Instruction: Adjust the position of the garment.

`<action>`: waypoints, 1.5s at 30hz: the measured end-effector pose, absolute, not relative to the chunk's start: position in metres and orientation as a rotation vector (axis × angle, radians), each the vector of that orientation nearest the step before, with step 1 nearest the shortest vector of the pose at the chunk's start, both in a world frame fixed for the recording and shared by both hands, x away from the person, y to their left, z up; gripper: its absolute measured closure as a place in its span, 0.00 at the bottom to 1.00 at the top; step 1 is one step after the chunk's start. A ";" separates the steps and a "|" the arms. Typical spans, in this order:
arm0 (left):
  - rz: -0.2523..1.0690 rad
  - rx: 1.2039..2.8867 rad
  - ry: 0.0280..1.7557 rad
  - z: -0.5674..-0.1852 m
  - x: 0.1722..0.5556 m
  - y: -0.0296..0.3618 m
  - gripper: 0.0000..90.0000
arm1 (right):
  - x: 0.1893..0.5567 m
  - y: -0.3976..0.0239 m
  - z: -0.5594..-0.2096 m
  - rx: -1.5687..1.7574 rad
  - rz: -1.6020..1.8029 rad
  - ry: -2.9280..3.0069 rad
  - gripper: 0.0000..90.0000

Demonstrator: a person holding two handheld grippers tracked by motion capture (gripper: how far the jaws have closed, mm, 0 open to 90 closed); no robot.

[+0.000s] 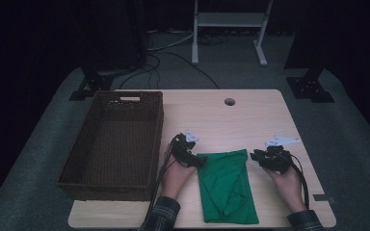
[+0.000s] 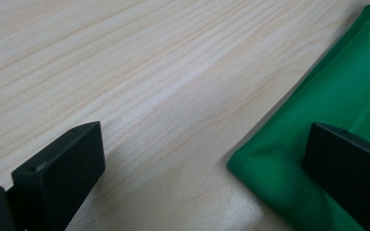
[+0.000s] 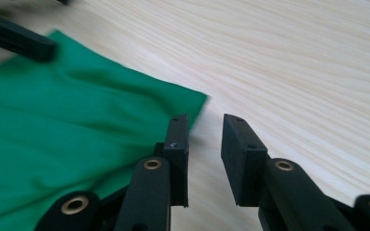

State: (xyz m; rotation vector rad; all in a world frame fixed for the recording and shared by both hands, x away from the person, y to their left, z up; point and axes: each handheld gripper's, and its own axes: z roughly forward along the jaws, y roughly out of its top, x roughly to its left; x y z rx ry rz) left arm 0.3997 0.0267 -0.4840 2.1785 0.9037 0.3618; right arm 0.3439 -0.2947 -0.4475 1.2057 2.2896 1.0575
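Observation:
A folded green cloth [image 1: 226,187] lies on the wooden table [image 1: 250,115] near its front edge. My left gripper [image 1: 192,156] is at the cloth's far left corner. In the left gripper view it [image 2: 207,132] stands wide open, one jaw over bare wood and the other over the cloth's [image 2: 347,86] edge. My right gripper [image 1: 259,156] is just right of the cloth's far right corner. In the right gripper view its jaws [image 3: 205,122] stand a narrow gap apart over bare wood with nothing between them, the cloth's [image 3: 53,110] corner beside the left jaw.
A deep brown wicker basket [image 1: 156,144] occupies the table's left side, close to my left hand. A round cable hole [image 1: 229,101] sits at the table's far edge. Bare wood stretches beyond the cloth. The left gripper's jaw [image 3: 19,41] shows far off in the right gripper view.

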 end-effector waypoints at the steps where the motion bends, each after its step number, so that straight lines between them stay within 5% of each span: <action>1: 0.362 2.178 0.904 -0.484 0.400 0.027 0.00 | 0.342 -0.293 -0.446 1.202 1.073 2.297 0.80; 45: 0.361 2.176 0.903 -0.484 0.400 0.027 0.00 | 0.307 -0.160 -0.443 0.795 1.175 2.618 0.73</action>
